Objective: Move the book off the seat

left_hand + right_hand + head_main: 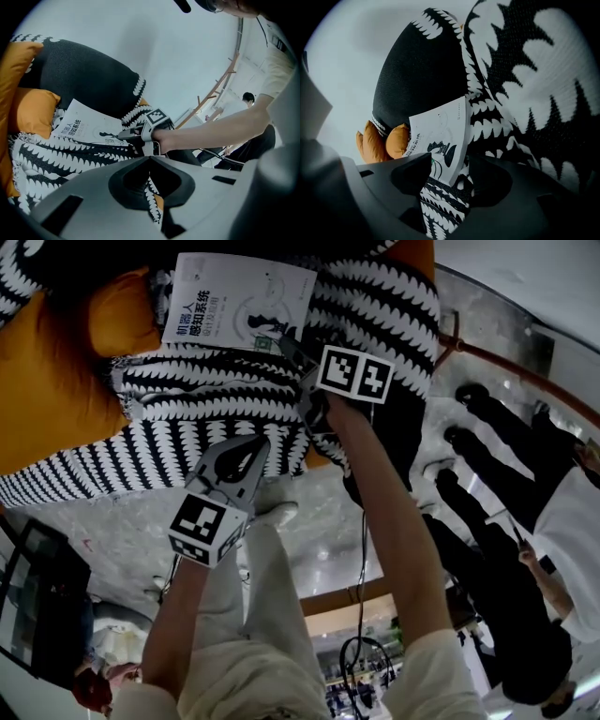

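One corner of the book (239, 301), which lies flat on the patterned seat (206, 404), sits between the right tool's (284, 343) parted jaws, unclamped. Its long side stretches leftward from that tool. The left tool (251, 454) is closed on nothing and hangs farther off, near the seat's front edge.

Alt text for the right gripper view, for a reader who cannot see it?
The corner of a white paperback book sits between the open dark jaws of the right gripper, over black-and-white zigzag-patterned seat fabric. An orange cushion shows behind the book at the left.
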A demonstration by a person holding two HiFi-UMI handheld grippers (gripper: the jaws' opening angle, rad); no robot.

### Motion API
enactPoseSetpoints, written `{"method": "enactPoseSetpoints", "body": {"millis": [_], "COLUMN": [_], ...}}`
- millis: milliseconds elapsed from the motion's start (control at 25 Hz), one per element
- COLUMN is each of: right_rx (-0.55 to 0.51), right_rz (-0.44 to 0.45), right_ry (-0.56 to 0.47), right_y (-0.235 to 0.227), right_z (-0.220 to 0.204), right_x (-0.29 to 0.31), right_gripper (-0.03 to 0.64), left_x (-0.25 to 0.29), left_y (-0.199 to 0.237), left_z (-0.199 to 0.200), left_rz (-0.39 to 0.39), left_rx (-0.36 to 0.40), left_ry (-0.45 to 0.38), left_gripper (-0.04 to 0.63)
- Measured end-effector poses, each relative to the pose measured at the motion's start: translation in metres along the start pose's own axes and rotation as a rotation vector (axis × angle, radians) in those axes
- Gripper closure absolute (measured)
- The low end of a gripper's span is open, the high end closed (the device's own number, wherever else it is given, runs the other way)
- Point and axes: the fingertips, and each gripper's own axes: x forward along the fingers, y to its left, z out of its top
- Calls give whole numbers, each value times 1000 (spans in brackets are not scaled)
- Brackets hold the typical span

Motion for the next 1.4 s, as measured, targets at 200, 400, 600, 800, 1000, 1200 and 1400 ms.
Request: {"method": "enactPoseSetpoints", "body": {"millis": [200,400,600,800,1000,1200,1400], "right_rx": [8,18,96,235,209,202,293], "right_rz": [31,18,89,243,204,151,297], "right_ry": [43,92,44,48,117,117,17], "right_y": [-8,-8,2,5,3,-4,19], "right_z": [-9,-11,-4,-2,-10,-8,9], "right_x": [12,21,2,-3,10,19,-5], "right_gripper": [380,380,463,474,479,480,549], "left_x": [6,0,-4,8,4,3,5], "left_y": [-5,6,-1,0,-6,-5,-9], "left_z": [-13,-10,-6,-11,-10,-8,-18], "left_rz": [-3,-21,-7,4,3,-3,1], "left_rx": [10,-13,-2,-21,-10,-2,7], "left_ry": [19,21,18,25,28,20,30], "left_gripper": [588,588,588,588,588,588,588]}}
